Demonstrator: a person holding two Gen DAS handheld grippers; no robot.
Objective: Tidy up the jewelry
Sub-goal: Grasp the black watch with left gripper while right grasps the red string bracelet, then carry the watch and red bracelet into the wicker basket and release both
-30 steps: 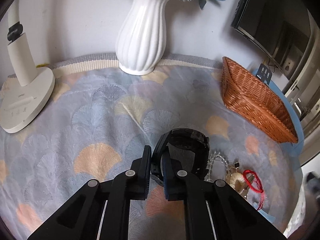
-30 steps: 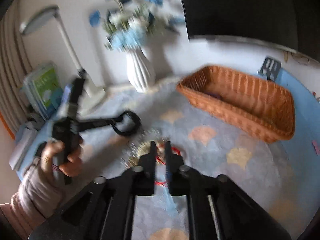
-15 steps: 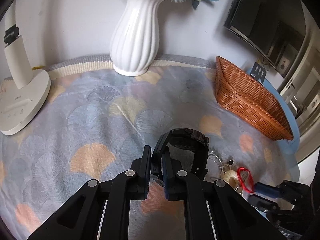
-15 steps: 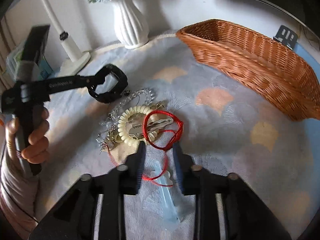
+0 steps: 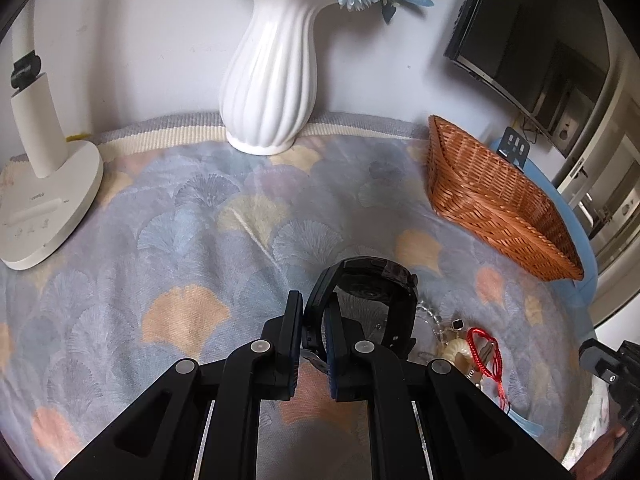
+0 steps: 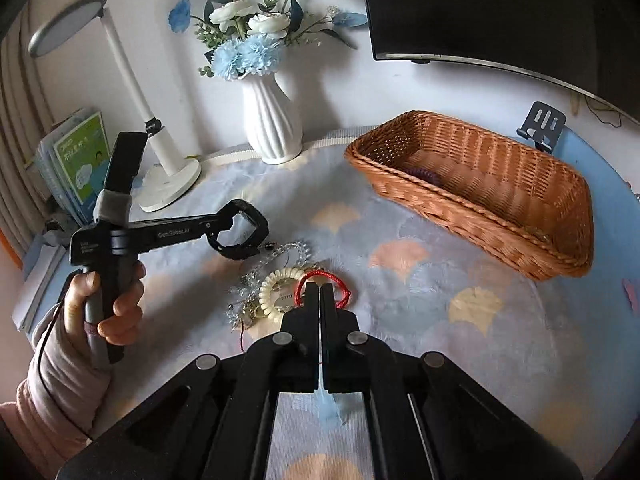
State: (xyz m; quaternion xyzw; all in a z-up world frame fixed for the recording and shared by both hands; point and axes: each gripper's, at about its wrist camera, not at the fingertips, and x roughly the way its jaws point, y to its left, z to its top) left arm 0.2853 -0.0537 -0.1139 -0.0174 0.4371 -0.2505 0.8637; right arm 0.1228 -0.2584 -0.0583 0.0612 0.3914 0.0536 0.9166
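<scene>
My left gripper (image 5: 314, 304) is shut on the strap of a black wristwatch (image 5: 376, 280) and holds it just above the cloth; it shows in the right wrist view (image 6: 240, 232) too. My right gripper (image 6: 320, 292) is shut on a red cord bracelet (image 6: 340, 282), which lies by a cream spiral hair tie (image 6: 280, 284) and a clear bead chain (image 6: 276, 258). The same pile shows in the left wrist view: red bracelet (image 5: 486, 350), cream tie (image 5: 456, 350).
A wicker basket (image 6: 472, 184) stands at the right with a dark coiled item (image 6: 424, 174) inside. A white vase (image 6: 272, 120) with blue flowers and a white desk lamp (image 6: 168, 176) stand at the back. Books (image 6: 76, 160) lean at the far left.
My right gripper has closed from open onto the red bracelet and pulled back higher. My left gripper still holds the watch and has shifted slightly.
</scene>
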